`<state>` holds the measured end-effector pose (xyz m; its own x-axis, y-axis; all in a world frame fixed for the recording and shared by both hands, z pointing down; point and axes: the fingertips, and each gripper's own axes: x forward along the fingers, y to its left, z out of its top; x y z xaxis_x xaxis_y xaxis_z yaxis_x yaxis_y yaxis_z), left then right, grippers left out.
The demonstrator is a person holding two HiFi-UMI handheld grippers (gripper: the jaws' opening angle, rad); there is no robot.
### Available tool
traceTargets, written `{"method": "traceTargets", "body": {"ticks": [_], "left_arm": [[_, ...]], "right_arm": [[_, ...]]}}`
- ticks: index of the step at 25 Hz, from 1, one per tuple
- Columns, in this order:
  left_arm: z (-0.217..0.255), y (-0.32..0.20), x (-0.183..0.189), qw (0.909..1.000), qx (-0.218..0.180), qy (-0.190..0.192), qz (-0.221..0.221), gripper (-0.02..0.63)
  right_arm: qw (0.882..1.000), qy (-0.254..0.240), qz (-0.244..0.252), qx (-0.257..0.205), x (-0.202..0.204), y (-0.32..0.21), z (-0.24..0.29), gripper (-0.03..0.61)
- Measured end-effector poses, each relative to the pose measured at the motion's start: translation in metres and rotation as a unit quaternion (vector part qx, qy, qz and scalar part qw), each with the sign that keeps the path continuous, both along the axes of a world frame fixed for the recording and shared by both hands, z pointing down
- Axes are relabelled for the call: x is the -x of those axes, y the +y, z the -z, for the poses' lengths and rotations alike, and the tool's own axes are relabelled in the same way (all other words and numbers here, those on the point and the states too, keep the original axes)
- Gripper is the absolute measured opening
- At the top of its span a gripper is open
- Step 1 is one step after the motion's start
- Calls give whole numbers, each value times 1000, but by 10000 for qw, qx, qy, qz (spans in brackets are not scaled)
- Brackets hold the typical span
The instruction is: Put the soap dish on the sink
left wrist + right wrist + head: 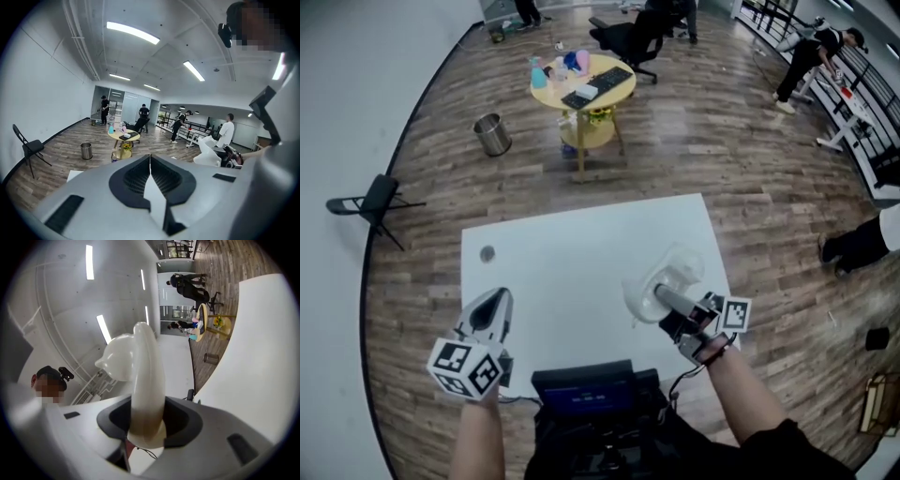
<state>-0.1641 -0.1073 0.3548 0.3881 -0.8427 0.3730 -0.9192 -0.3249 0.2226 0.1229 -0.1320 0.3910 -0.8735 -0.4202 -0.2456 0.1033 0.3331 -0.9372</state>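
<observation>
A milky white soap dish (667, 273) hangs just above the right side of the white table (572, 244), with my right gripper (660, 297) shut on its near rim. In the right gripper view the soap dish (146, 371) stands edge-on between the dark pads, and my right gripper (147, 423) points slightly upward. My left gripper (494, 302) hovers over the table's front left corner. In the left gripper view my left gripper (150, 161) has its jaws closed together with nothing between them. No sink shows in any view.
A small grey disc (487, 253) lies on the table's left side. Beyond the table stand a round wooden table (605, 98) with clutter, a metal bin (492, 134) and a folding chair (373, 200). People (806, 58) stand at the far right by railings.
</observation>
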Motion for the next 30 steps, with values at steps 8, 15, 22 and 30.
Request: {"method": "traceTargets", "body": {"ticks": [8,15,22,30], "left_arm": [[-12,-9,15,10000,15,92,-35,9],[-15,-21,19,9990,-19,341,-285,9],[-33,-26,21,9987,151,272,-409,9],[-47,-34,24,9983,332,287,-384,9]], "right_arm": [[9997,153,107,137,29,-8,-4,163],[9990,359,103,252,46,-9,-15,163],[9981,440,130,419,61,-13,-33,163],[9959,496,131,745,62,-23,-58,163]]}}
